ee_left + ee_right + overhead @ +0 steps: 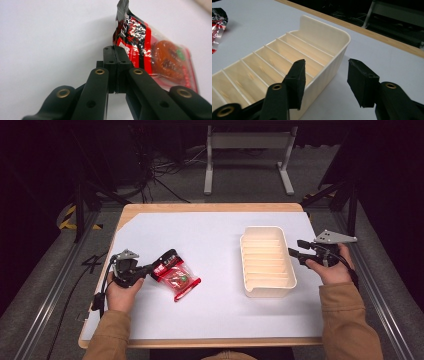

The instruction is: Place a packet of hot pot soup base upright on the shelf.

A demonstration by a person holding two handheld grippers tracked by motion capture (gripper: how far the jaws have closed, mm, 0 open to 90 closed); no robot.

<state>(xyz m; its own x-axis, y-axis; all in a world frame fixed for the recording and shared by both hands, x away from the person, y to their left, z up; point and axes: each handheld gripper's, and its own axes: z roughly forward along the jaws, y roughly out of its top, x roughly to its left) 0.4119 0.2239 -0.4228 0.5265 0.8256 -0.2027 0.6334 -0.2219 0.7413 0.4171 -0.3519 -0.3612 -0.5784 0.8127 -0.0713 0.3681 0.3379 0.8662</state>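
Note:
A red and black snack packet (176,276) with a clear window lies left of the table's middle, one end raised. My left gripper (152,267) is shut on that raised end. In the left gripper view the jaws (115,53) press together on the edge of the packet (147,55), which shows an orange ring-shaped snack. A cream tray (262,228) with several slots stands right of centre. My right gripper (295,248) is open at its right wall. In the right gripper view this gripper (325,83) straddles the wall of the tray (324,37), one jaw inside and one outside.
A white mat (215,310) covers the wooden table (210,207). Beyond the far edge stand a grey metal frame (247,142) and floor cables (165,170). The packet's end (217,22) shows far left in the right gripper view.

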